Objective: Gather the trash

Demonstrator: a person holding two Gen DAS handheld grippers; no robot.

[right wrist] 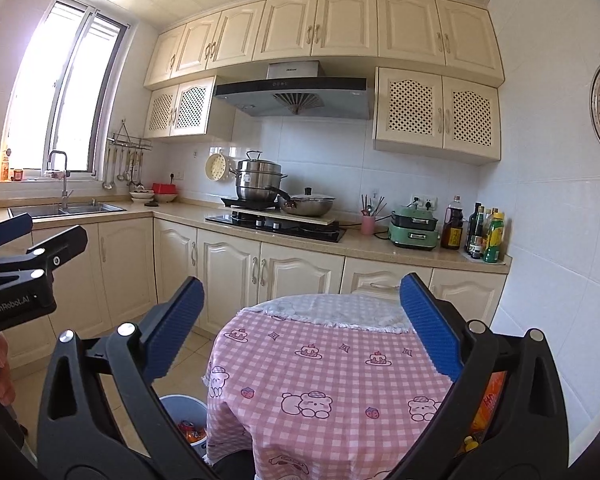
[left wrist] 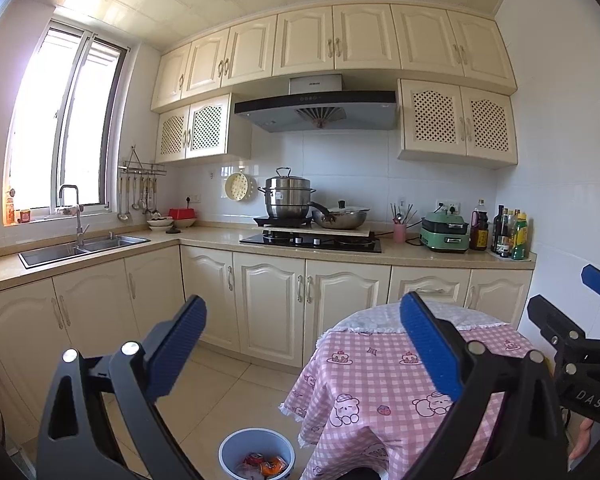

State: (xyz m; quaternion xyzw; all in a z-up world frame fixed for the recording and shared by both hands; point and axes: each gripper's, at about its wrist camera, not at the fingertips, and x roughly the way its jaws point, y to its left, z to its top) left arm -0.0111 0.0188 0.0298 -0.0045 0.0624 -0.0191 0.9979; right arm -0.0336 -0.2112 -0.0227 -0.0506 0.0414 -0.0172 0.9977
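From the left wrist view, the left gripper [left wrist: 302, 344] points about level into a kitchen, its blue-padded fingers [left wrist: 176, 348] spread wide with nothing between them. Below them, at the bottom edge of the frame, stands a pale blue bin [left wrist: 257, 454] on the tiled floor, just left of the round surface [left wrist: 380, 380] draped in a pink checked cloth with bear prints. Inside the bin lies the trash [left wrist: 266, 465]: red and orange wrappers, with something pale beside them that is too small to make out. The bin sits close against the hanging edge of the cloth. At the right edge of this view, beyond the surface, part of the right gripper [left wrist: 580, 344] shows, with a bit of a hand [left wrist: 582, 440] beneath it.

From the right wrist view, the right gripper [right wrist: 300, 328] also points level, its fingers [right wrist: 428, 324] standing fully apart and empty. The same surface [right wrist: 332, 360] fills the middle, its top bare of loose items apart from a white lace piece at the far side. The bin [right wrist: 180, 412] appears left of the surface, low down, partly hidden behind the cloth and the left finger, with the trash [right wrist: 190, 430] visible inside. Something orange [right wrist: 490, 404], a printed packet by the look of it, shows behind the right finger's frame, right of the surface. The left gripper [right wrist: 20, 264] appears at the left edge.
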